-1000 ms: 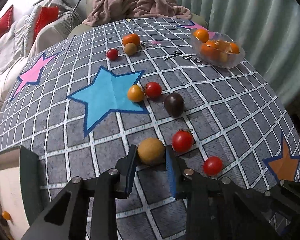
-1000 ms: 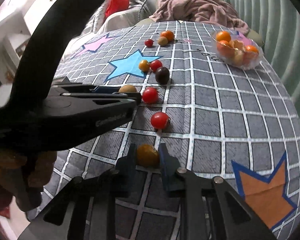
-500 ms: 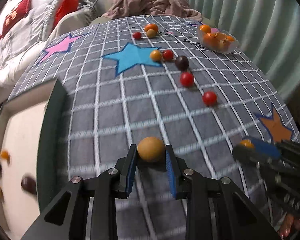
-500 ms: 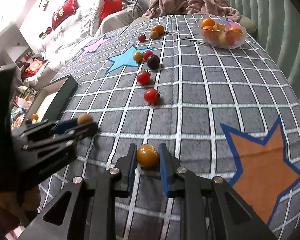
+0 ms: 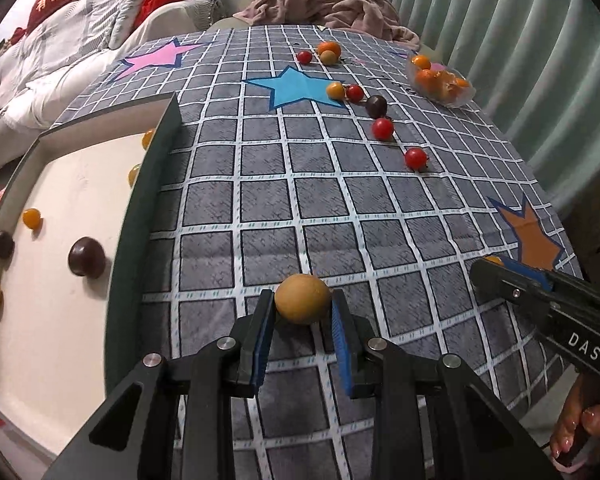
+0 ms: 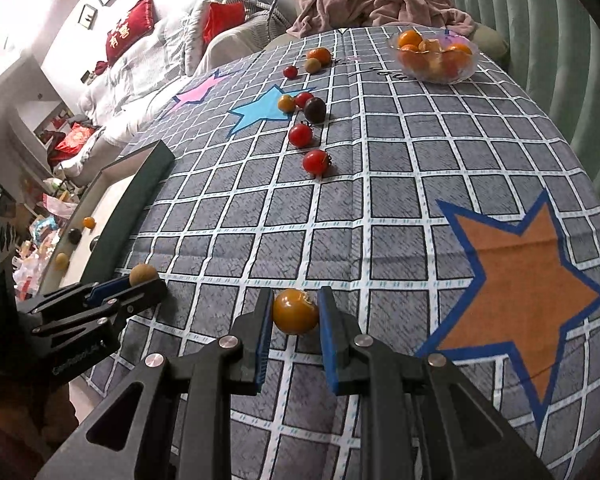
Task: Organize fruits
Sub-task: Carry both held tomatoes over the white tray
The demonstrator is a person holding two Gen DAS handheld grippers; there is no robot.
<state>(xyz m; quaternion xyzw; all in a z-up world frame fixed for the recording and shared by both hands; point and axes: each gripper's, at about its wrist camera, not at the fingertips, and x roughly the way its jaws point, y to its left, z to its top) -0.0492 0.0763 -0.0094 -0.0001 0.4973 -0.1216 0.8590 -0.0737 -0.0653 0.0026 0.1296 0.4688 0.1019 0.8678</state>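
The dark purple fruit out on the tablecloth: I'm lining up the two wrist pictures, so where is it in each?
Left wrist: the dark purple fruit is upper right of centre, right of the blue star.
Right wrist: the fruit is upper centre, again right of that star.
Shared landmark: the clear bowl of orange fruit, far right on the cloth.

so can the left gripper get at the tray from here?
Probably yes. The left gripper, shut on a tan fruit, is beside the tray, with only bare cloth between them.
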